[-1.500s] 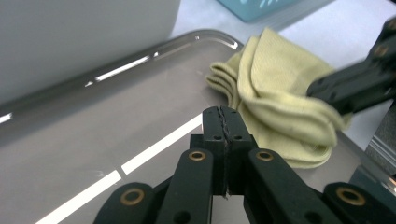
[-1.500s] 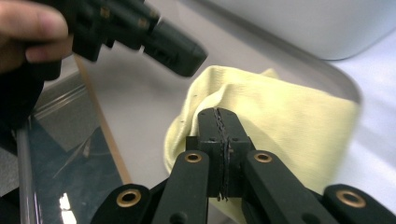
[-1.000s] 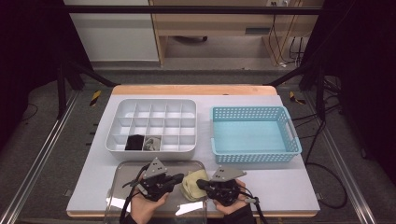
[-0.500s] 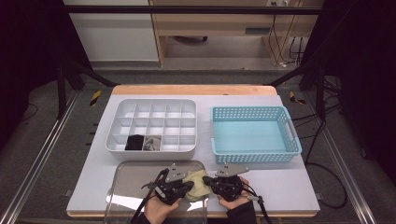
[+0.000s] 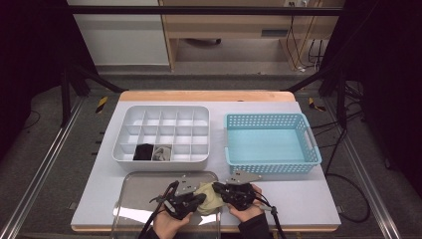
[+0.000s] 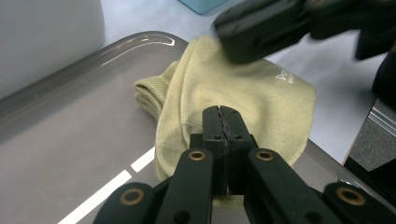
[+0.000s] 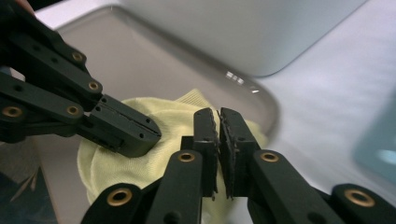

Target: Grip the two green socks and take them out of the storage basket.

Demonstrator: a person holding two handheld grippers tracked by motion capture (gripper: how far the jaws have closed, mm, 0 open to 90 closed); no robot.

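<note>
Nearest to me, I hold the left gripper [image 6: 223,122] with its jaws pressed flat together; its tips rest on the near hem of the pale yellow sock [image 6: 243,98], and I cannot tell whether any fabric is pinched between them. The right gripper [image 7: 218,122] stands just beside it, jaws parted by a hairline slit; they have just been opening slightly, and I see no fabric between them, though the sock lies directly beneath. In the high view both grippers meet over the sock [image 5: 209,196], left gripper [image 5: 196,200] on one side, right gripper [image 5: 219,189] on the other. The sock lies folded flat at the right end of the clear tray [image 5: 137,189], part of it draping over the tray's rim toward the white table [image 5: 308,199]. I judge it light, soft and limp: it will sag and unfold if lifted by one edge, and will not slip in toothed pads. The ribbed cuff, bunched at the tray side, is the thickest and best hold. A small white mark is stitched near the toe; I cannot read it. Farther off stands the white divided organizer [image 5: 164,132], two near compartments holding a dark item and a grey one. Beside it sits the light blue basket [image 5: 271,142].
</note>
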